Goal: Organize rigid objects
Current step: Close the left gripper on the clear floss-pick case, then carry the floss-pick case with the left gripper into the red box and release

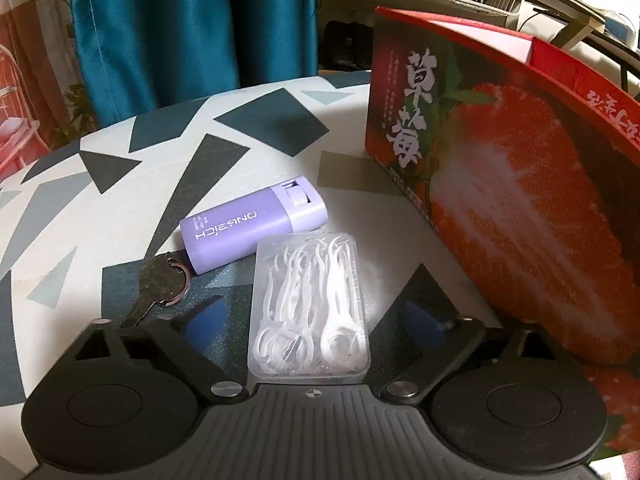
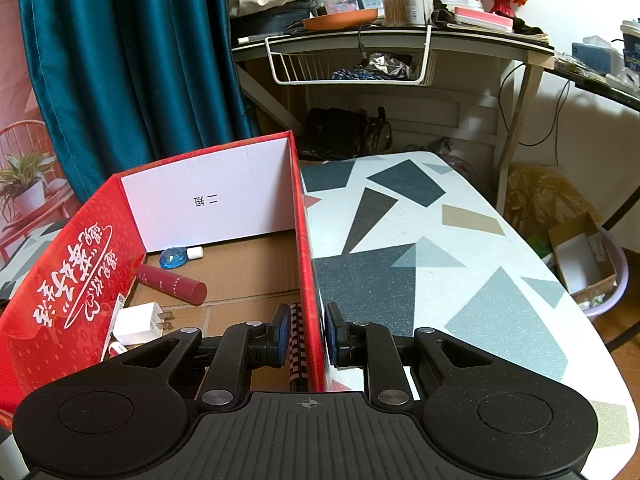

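Both grippers level: left gripper (image 1: 308,320) spread

A home room: teal curtain (image 2: 132,60), cluttered desk (image 2: 400,34).

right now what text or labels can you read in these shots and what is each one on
"ONEFRICH", printed upside down on the purple case; letters are stylised, so the spelling is uncertain. Small print beside it is too small to read.
"草莓", large white characters on the strawberry box. The small columns beside them are blurred.
"一短", on the white inner flap of that box, upside down.
White brush script on the red flap, upside down; I cannot read it reliably.
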`<state>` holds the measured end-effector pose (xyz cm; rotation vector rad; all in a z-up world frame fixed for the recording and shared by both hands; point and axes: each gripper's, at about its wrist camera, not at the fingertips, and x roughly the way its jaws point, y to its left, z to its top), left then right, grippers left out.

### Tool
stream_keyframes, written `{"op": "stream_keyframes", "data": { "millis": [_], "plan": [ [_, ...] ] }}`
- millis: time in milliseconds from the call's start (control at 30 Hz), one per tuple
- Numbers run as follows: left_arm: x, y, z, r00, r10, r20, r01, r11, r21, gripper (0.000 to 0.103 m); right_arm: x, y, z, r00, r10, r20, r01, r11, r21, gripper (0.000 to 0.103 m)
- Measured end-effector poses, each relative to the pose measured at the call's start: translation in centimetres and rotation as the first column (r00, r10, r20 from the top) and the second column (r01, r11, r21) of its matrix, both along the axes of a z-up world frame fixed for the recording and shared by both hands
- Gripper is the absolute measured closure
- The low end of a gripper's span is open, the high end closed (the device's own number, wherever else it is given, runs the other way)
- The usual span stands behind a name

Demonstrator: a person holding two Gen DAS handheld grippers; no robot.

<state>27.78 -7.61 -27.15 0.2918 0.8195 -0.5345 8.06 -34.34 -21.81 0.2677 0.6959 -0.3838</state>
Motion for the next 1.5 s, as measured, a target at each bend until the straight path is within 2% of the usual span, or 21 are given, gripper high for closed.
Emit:
{"op": "stream_keyframes", "data": {
  "millis": [67, 133, 433, 933, 1267, 1500],
  "plan": [
    [-0.1, 0.0, 0.3, 1.000, -0.011, 0.006, 0.011, 1.000, -0.004, 0.035, 0.0, 0.0, 0.0, 1.000, -0.001, 0.000, 0.001, 1.000, 0.000, 0.085],
    [-0.1, 0.1, 0.5, 1.000, -0.016, 0.005, 0.016, 1.000, -0.011, 0.045, 0.0, 0.0, 0.0, 1.000, 0.000, 0.000, 0.000, 1.000, 0.000, 0.085],
    [-1.0, 0.4, 1.1, 1.000, 0.003, 0.026, -0.003, 0.999, -0.034, 0.046, 0.0, 0.1, 0.0, 1.000, -0.002, -0.005, 0.002, 1.000, -0.011, 0.087],
    [-2.6, 1.0, 6.5, 0.991, -0.006, 0.134, 0.025, 0.990, -0.141, 0.046, -0.2, 0.2, 0.1, 1.000, -0.013, -0.001, 0.013, 0.999, -0.032, 0.091],
    [-3.2, -0.9, 9.8, 0.976, -0.066, 0.207, 0.102, 0.981, -0.168, 0.046, -0.3, 0.3, 0.2, 1.000, -0.013, 0.005, 0.013, 0.999, -0.041, 0.092],
    [-3.3, -3.5, 11.4, 0.955, -0.155, 0.253, 0.197, 0.969, -0.148, 0.046, -0.3, 0.3, 0.2, 1.000, -0.014, 0.006, 0.014, 0.999, -0.039, 0.092]
  ]
}}
